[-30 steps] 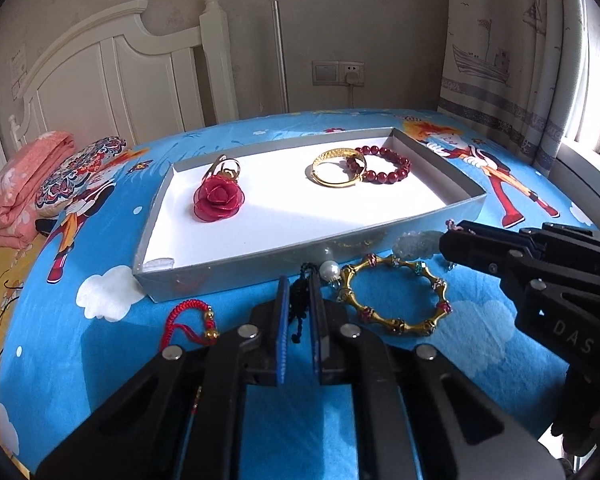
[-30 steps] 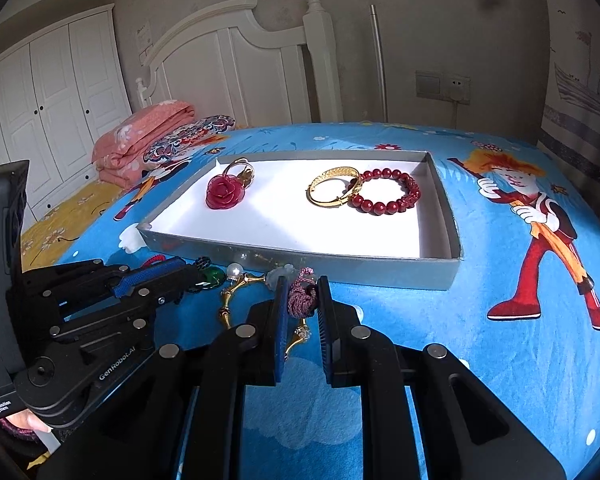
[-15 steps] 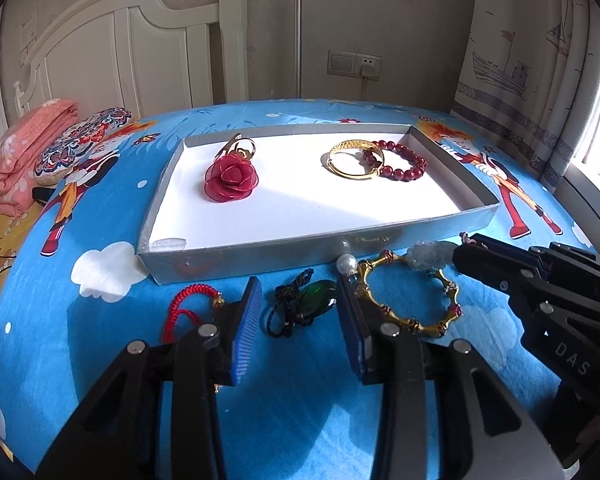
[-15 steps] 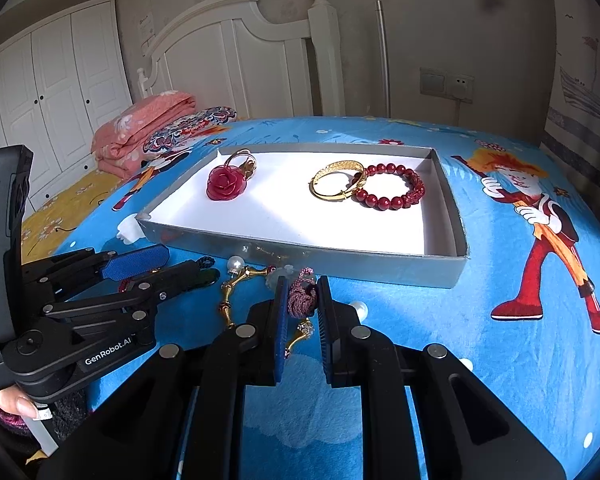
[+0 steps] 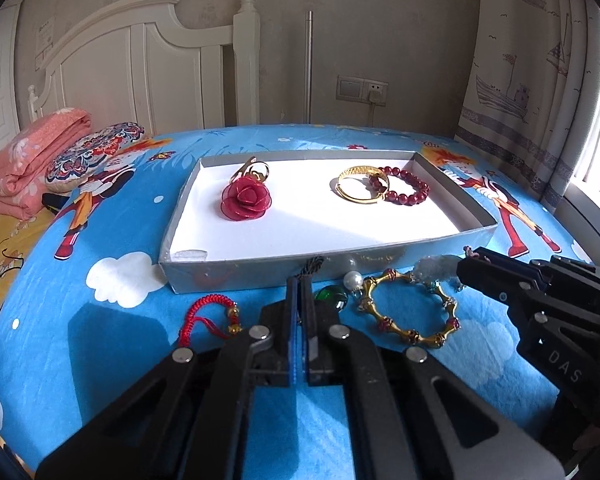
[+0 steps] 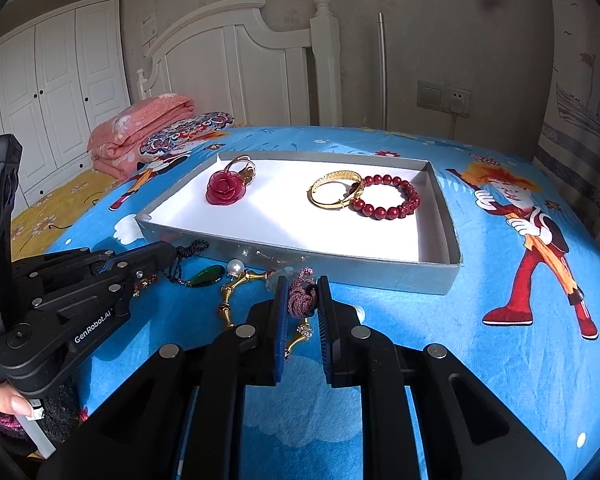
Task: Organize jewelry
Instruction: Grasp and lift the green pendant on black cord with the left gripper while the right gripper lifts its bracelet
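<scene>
A grey tray (image 5: 260, 270) with a white floor holds a red rose brooch (image 5: 246, 200), a gold bangle (image 5: 360, 188) and a red bead bracelet (image 5: 408, 192). In front of it lie a green pendant (image 5: 332, 296) on a black cord (image 6: 192, 246), a gold segmented bracelet (image 5: 410, 310) with a pearl (image 5: 352, 279), and a red cord charm (image 5: 208, 314). My left gripper (image 5: 300, 280) has its jaws closing tight on the black cord. My right gripper (image 6: 302, 280) is shut on a maroon braided cord (image 6: 300, 302) tied to a pale pendant (image 5: 436, 266).
Everything rests on a blue cartoon-print bedsheet (image 5: 100, 360). A folded pink blanket (image 5: 32, 160) and a patterned pillow (image 5: 96, 152) lie at the far left by the white headboard (image 5: 140, 72). Curtains (image 5: 540, 80) hang on the right. A thumb (image 6: 8, 402) shows under the left gripper.
My left gripper opened over the green pendant and its cord, then shut on the black cord. The right gripper kept still, shut on the maroon cord.
</scene>
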The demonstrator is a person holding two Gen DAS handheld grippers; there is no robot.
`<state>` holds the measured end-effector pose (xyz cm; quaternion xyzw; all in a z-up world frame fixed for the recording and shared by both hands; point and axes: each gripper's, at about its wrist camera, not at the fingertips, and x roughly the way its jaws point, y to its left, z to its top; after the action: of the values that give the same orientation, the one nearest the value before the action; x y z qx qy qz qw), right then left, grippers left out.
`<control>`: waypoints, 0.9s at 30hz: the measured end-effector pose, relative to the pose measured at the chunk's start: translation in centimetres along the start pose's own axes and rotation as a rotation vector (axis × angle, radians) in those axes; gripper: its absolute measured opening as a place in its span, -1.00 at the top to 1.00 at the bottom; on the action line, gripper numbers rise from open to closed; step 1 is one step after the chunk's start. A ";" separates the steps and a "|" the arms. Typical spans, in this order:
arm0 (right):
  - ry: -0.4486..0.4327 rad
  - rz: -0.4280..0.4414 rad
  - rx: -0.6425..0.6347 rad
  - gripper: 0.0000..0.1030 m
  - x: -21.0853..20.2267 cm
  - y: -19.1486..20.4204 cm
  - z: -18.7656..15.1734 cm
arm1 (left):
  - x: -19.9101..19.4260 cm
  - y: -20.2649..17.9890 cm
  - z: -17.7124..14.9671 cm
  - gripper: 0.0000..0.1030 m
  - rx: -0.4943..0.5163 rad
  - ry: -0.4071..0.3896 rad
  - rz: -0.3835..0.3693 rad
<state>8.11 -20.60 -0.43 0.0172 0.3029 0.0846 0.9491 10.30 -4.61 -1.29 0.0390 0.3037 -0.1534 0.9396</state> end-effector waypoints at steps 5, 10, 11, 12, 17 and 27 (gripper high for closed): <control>-0.040 -0.019 -0.023 0.72 -0.7 0.4 -0.1 | -1.1 0.0 0.0 0.97 -0.011 -0.069 0.016; -0.047 -0.020 -0.021 0.72 -0.7 0.2 0.0 | -1.5 -0.1 0.0 0.97 -0.006 -0.097 0.024; -0.049 -0.021 -0.020 0.72 -0.8 0.2 0.0 | -1.6 -0.1 -0.1 0.97 -0.010 -0.102 0.025; -0.053 -0.024 -0.020 0.72 -0.9 0.2 0.0 | -1.7 0.0 -0.1 0.97 -0.015 -0.104 0.026; -0.072 -0.014 0.013 0.71 -1.8 -0.1 0.4 | -2.9 0.0 0.3 0.97 -0.024 -0.130 0.024; -0.077 -0.020 0.000 0.72 -1.7 0.0 2.0 | -3.3 0.6 2.4 0.97 -0.055 -0.133 -0.006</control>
<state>7.91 -20.89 2.10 0.0175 0.2662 0.0745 0.9609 9.26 -3.53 2.58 0.0022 0.2446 -0.1500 0.9580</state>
